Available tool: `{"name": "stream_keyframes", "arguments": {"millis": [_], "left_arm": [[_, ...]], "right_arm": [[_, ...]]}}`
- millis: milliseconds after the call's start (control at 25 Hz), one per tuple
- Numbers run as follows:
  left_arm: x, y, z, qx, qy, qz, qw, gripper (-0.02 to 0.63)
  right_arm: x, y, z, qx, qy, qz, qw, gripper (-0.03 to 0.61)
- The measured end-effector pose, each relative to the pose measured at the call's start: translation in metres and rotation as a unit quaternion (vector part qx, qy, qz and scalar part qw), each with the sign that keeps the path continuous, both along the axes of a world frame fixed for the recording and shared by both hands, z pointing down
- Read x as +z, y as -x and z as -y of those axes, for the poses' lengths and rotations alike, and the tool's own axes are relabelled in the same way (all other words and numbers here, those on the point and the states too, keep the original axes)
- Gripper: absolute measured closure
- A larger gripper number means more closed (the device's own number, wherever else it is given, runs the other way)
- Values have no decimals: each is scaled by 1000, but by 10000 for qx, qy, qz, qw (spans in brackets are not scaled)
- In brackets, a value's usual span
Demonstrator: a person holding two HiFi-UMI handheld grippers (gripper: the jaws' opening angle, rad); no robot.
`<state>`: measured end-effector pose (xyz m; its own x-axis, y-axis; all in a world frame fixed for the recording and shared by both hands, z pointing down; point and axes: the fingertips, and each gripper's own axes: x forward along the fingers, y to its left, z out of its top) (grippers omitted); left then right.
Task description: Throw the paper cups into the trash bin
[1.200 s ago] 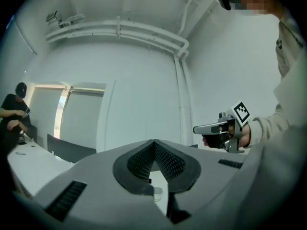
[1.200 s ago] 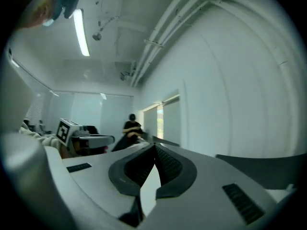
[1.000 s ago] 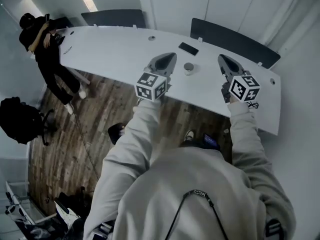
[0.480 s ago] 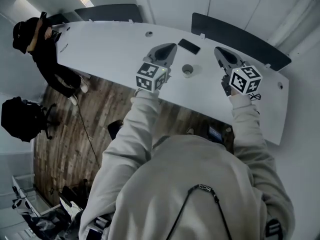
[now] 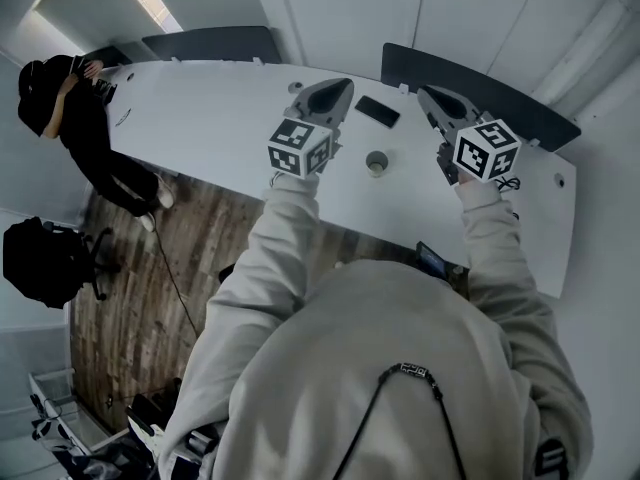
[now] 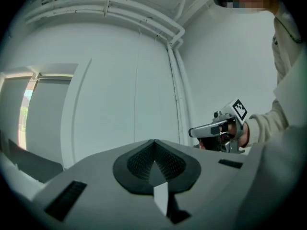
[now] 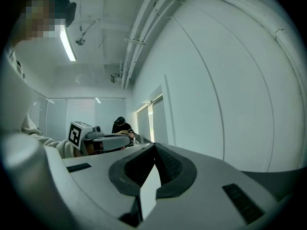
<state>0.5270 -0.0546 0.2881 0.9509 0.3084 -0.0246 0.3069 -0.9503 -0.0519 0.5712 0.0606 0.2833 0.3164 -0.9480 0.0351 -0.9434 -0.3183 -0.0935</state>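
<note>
White table [image 5: 200, 108], pale paper cup [image 5: 377, 162], black phone [image 5: 377, 111], brown plank floor [image 5: 130, 268]

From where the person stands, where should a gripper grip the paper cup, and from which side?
Probably its side wall: the paper cup stands upright, mouth up, on the table. Come level from the near edge; the phone lies beyond.

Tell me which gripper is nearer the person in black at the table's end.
Left. The left gripper is on the person side of the paper cup; the right gripper is beyond the cup.
</note>
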Motion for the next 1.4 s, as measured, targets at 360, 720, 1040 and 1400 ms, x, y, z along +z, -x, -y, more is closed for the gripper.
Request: {"name": "stream_keyframes", "arguments": {"millis": [360, 720, 1040, 1400], "left_arm": [[-16, -29, 17, 158, -150, -203, 9996, 618], [-1, -49, 42, 133, -112, -16, 9998, 618], [63, -70, 56, 79, 303, 606, 9977, 618], [145, -65, 55, 17, 654, 1338, 9888, 618]], "right_arm": [[-23, -21, 32, 106, -102, -236, 9996, 561], [-6, -49, 51, 111, 19, 51, 9999, 561], [60, -65, 68, 106, 365, 677, 9970, 561], [148, -69, 71, 275, 850, 1354, 9868, 561]]}}
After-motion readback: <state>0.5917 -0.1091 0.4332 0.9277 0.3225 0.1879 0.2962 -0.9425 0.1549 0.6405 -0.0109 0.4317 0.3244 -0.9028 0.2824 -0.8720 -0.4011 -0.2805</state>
